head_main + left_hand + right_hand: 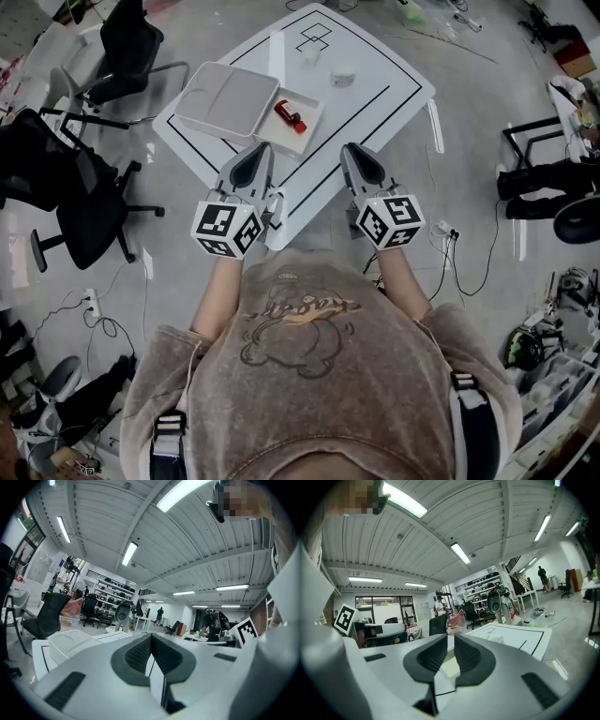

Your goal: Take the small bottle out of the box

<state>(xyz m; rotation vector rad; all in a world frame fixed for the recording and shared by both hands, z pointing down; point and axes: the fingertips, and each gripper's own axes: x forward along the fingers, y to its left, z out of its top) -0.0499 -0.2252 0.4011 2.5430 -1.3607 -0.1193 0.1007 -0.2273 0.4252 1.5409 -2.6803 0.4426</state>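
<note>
Red bottle (291,115) lies in open box (307,138) on table (375,84), just ahead of my left tongs (261,150). Left tongs pressed together, empty. Right tongs (351,152) cracked a sliver, empty. I'd open right wide, come down from above, pinch bottle across body, lift clear of box wall.

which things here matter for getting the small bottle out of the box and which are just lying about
Job: small red bottle, open white box, left hand-held gripper, right hand-held gripper.
Lying about: small clear item, small white round item, both on the table; office chairs; floor cables.
</note>
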